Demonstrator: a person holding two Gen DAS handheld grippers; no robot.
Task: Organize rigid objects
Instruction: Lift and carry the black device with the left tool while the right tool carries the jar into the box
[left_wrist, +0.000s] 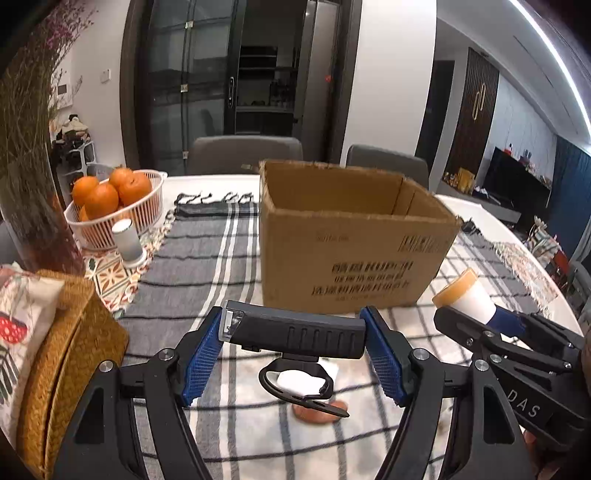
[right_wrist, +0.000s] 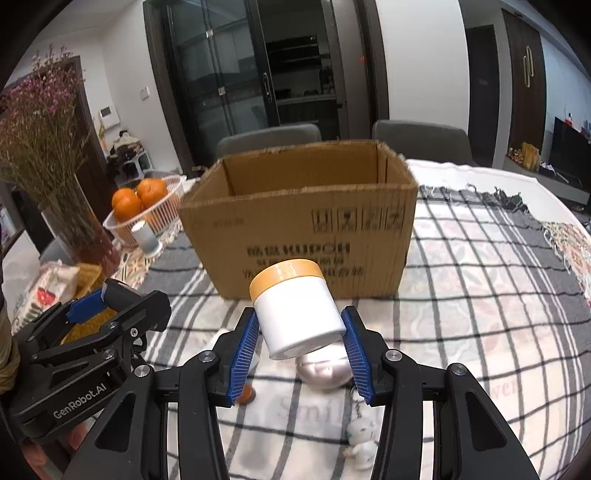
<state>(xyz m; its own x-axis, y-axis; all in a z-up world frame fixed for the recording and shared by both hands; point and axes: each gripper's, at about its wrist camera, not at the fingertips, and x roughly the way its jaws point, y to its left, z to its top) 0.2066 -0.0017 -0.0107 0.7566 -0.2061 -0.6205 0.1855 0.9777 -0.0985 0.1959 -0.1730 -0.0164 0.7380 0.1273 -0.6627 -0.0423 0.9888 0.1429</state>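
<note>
1. Clamped: left gripper (left_wrist: 295, 354) jaws on both ends of a black bike light (left_wrist: 293, 334) with a strap loop hanging below, held crosswise above the checked cloth (left_wrist: 207, 258).
2. Clamped: right gripper (right_wrist: 299, 350) jaws on a white jar (right_wrist: 297, 314) with a yellow lid, tilted, held aloft.
3. Both held just in front of the open cardboard box (left_wrist: 347, 236).
4. Left of the box: white basket (left_wrist: 122, 218) of oranges.
5. Below the jar, in front of the box: silver ball (right_wrist: 325, 371), small figurine (right_wrist: 360, 439).

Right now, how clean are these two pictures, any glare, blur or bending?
Left wrist view: strong fisheye bending, a blown-out ceiling light strip, print on the cardboard box slightly soft. Right wrist view: dark rounded corners, glare on the silver object below the white jar.
</note>
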